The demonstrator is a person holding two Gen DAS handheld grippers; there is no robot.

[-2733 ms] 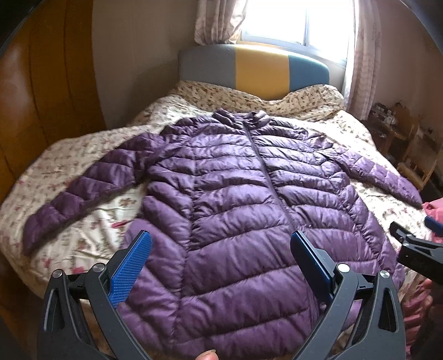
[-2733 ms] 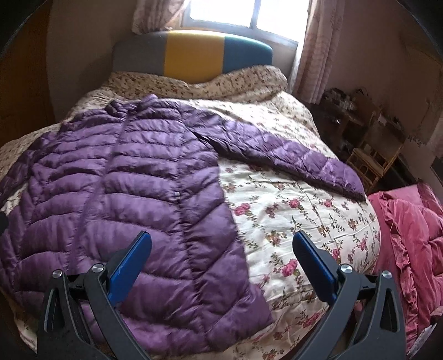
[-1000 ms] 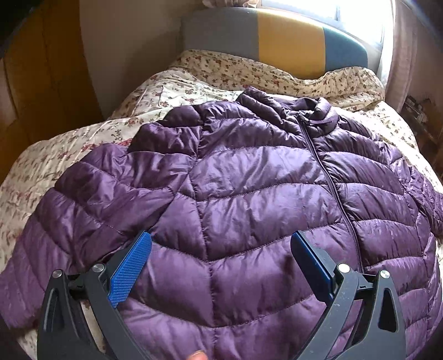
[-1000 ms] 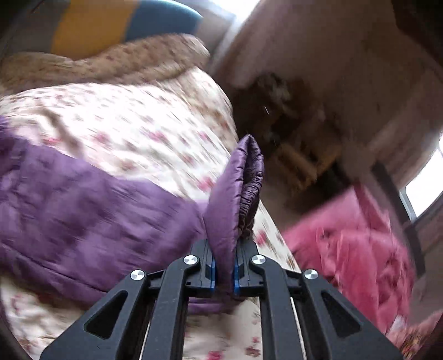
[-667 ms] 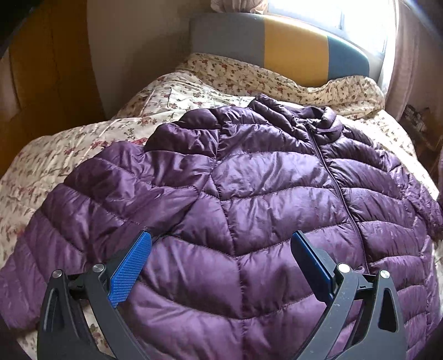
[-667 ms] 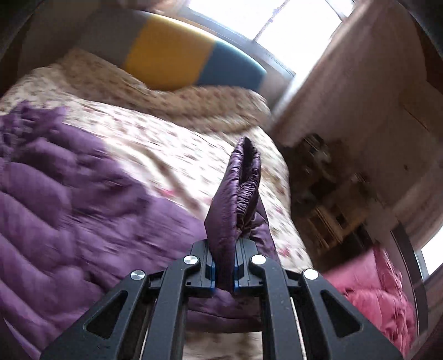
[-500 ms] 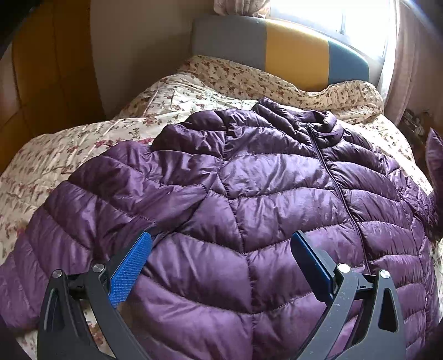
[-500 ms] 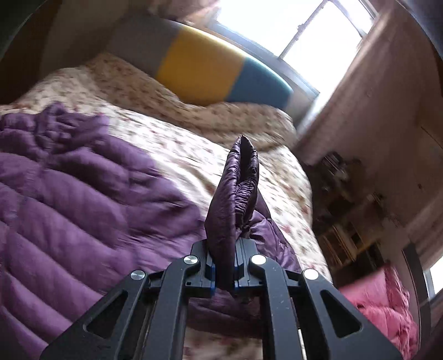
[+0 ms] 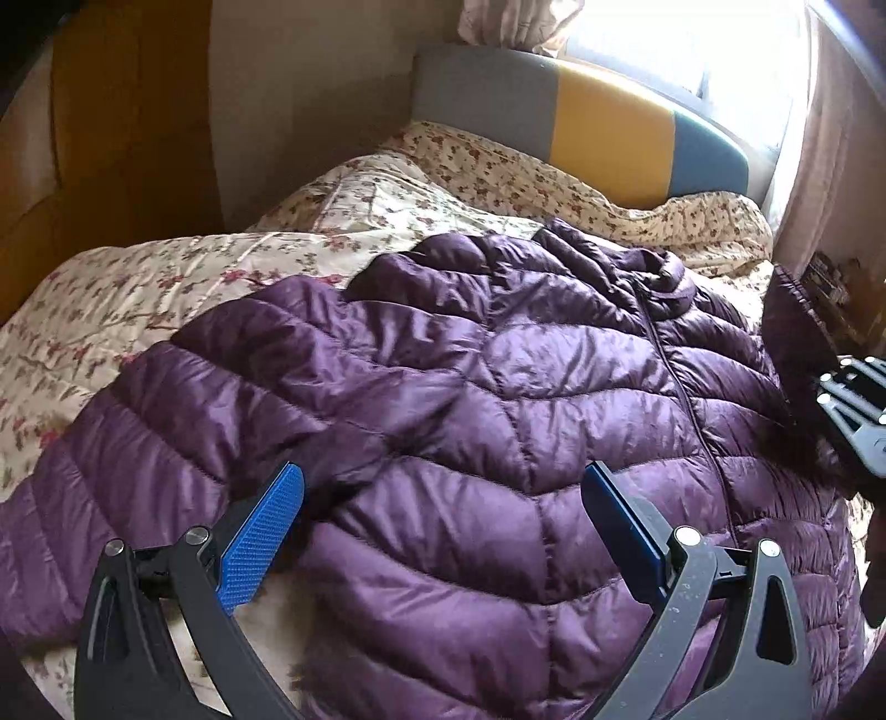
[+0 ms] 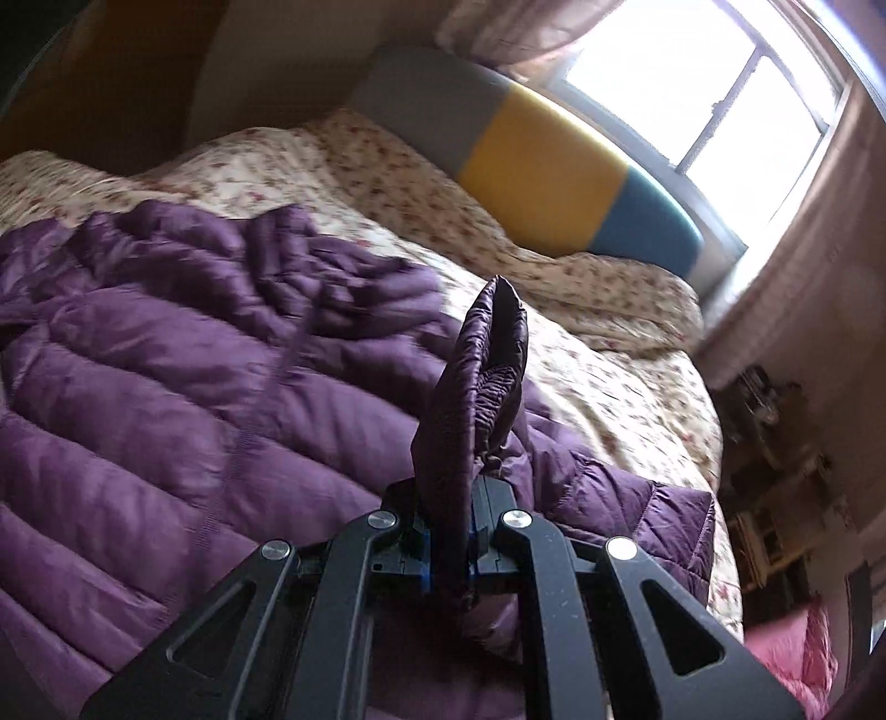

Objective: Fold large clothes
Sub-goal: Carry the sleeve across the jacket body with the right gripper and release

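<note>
Left wrist view: left gripper (image 9: 443,515) low in frame, blue-padded fingers (image 9: 260,545) spread wide, nothing between them, hovering over the lower front of the purple puffer jacket (image 9: 470,421). Jacket spread front-up on the floral quilt (image 9: 183,271), zipper (image 9: 684,399) closed, collar (image 9: 659,271) toward the striped headboard (image 9: 581,116). One sleeve (image 9: 111,471) stretched out from the jacket body to the frame's left edge, cuff cut off. Jacket hem hidden behind the gripper body. Right gripper (image 9: 825,387) partly visible at the frame's right edge beside the jacket, mostly cut off, dark purple fabric rising from it; grip hard to read from here. Dark blurred shape below that gripper, at the edge, not identifiable. Wooden wardrobe (image 9: 111,127) beyond the quilt's left side, window (image 9: 692,50) blown out above the headboard.

Right wrist view: right gripper (image 10: 448,559) clamped shut on the jacket's sleeve cuff (image 10: 482,382), cuff standing upright out of the closed fingers, elastic edge facing the camera. Rest of that sleeve (image 10: 609,498) draped down behind the gripper onto the jacket's edge, partly hidden by the gripper body. Jacket body (image 10: 166,399) on the quilt (image 10: 609,387), motion-blurred, collar area smeared. Headboard (image 10: 542,166) and window (image 10: 692,94) beyond the jacket. Pink fabric (image 10: 786,659) at the frame's lower right past the quilt's edge, cut off. Cluttered furniture (image 10: 775,443) beside the bed, too blurred to name.
</note>
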